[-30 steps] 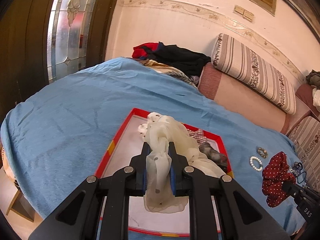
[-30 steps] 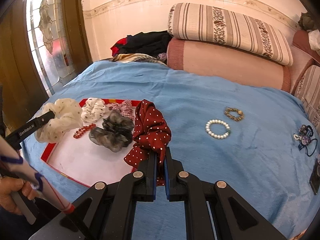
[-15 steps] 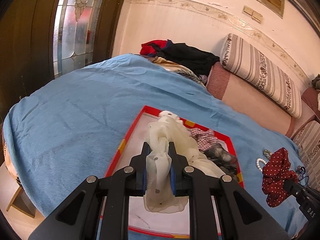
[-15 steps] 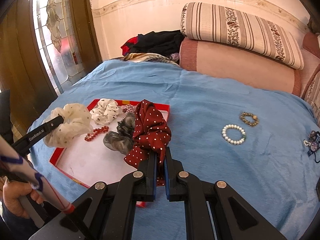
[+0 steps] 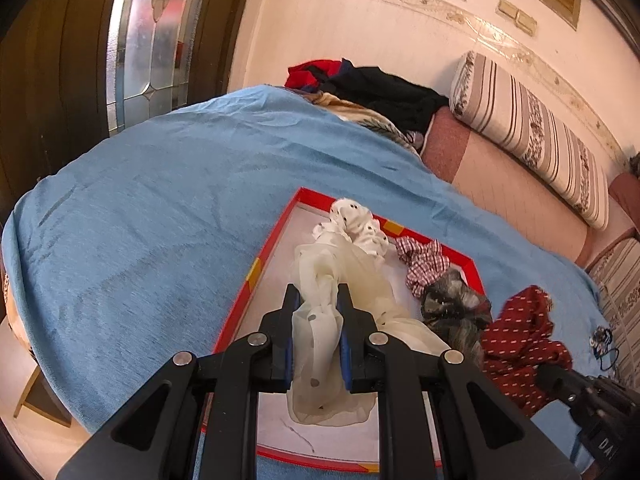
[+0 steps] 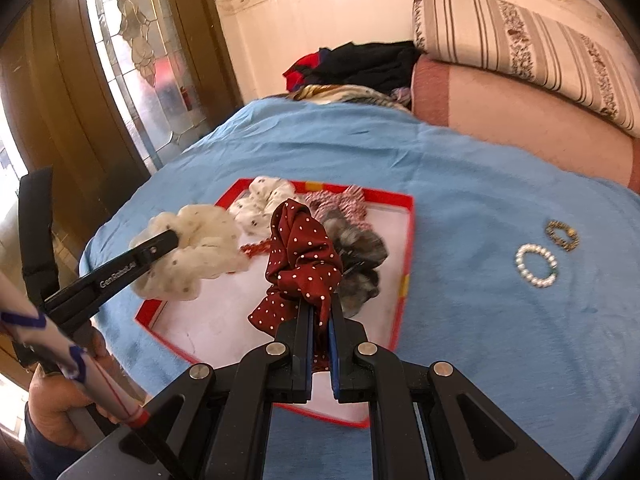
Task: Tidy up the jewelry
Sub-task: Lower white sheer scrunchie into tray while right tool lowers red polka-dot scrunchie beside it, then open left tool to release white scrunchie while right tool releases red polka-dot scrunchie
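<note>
My left gripper is shut on a cream sheer scrunchie and holds it over the red-rimmed white tray. My right gripper is shut on a dark red polka-dot scrunchie above the tray. In the tray lie a white dotted scrunchie, a red checked one, a grey one and a red bead bracelet. A pearl bracelet and a gold bracelet lie on the blue bedspread to the right.
The blue bedspread covers the bed. A striped bolster and pink cushion line the back. A clothes pile sits at the far corner. Dark beaded items lie at the right edge. A glass door stands left.
Both grippers have moved left toward the tray with their scrunchies. The red scrunchie now hangs over the tray instead of beside it.
</note>
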Demonstrator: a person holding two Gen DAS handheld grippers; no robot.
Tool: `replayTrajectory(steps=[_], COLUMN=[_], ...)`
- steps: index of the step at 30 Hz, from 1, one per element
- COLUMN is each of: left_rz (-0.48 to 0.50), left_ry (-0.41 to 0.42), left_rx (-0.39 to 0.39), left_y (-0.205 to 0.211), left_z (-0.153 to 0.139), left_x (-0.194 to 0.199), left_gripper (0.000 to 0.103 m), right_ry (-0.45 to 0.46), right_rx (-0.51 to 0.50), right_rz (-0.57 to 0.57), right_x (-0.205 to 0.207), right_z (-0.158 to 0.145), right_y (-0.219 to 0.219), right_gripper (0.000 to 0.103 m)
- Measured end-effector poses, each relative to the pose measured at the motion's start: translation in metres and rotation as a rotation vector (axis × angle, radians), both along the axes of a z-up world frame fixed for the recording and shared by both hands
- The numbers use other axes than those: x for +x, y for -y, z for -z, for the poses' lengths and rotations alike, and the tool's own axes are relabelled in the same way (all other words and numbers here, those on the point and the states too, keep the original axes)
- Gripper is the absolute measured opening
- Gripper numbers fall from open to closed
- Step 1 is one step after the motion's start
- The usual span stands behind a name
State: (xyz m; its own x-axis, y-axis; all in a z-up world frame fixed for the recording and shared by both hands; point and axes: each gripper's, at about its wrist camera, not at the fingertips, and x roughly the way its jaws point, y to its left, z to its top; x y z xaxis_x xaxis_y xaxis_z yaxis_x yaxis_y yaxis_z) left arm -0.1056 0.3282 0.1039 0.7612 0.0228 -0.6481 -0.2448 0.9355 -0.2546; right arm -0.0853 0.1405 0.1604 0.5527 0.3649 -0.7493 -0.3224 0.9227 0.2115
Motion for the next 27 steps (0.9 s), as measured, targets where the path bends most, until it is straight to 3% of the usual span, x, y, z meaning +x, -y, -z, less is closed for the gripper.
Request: replayTrajectory(steps=[13,27], left_rz=[0.031,-0.009], left_ry=[-0.098,-0.144], left_rx=[0.041,0.085], left_y=[0.007,0.005], left_z=[0.021,0.032], left_x=[0.008,0.017], left_gripper=[0.017,0.019], right_ry=[-0.123,-0.136], right_rx=[0.025,0.001], right_rz=[-0.021,0.062], right_x=[0.011,0.045], right_z=[0.044,0.059], right_y=[-0.016,-0.005], right_gripper=[0.007,0.007])
